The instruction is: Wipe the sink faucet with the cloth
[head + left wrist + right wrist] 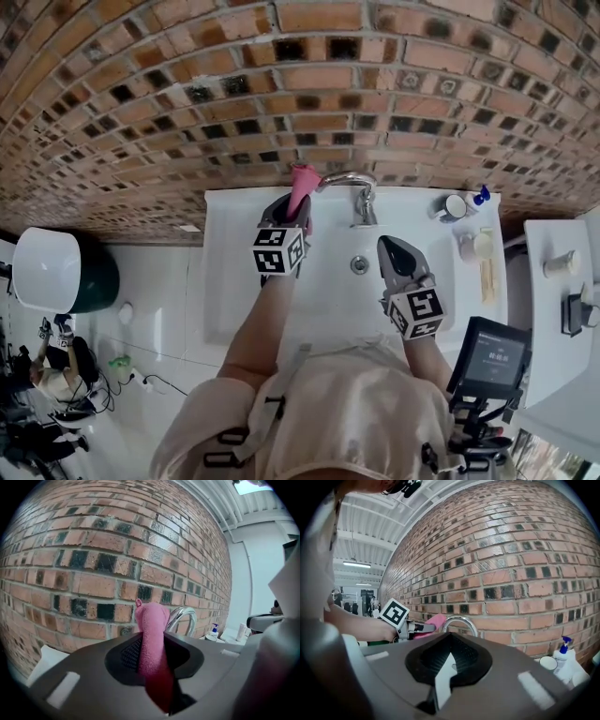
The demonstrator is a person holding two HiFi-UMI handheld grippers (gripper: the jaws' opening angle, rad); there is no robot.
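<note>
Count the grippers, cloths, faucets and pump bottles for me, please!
Grippers: 2 (left gripper, right gripper)
Cloth: 1
Faucet: 1
Pump bottle: 1
Total: 5

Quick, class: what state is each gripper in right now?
Left gripper: jaws shut on the pink cloth.
Right gripper: jaws shut, holding nothing.
</note>
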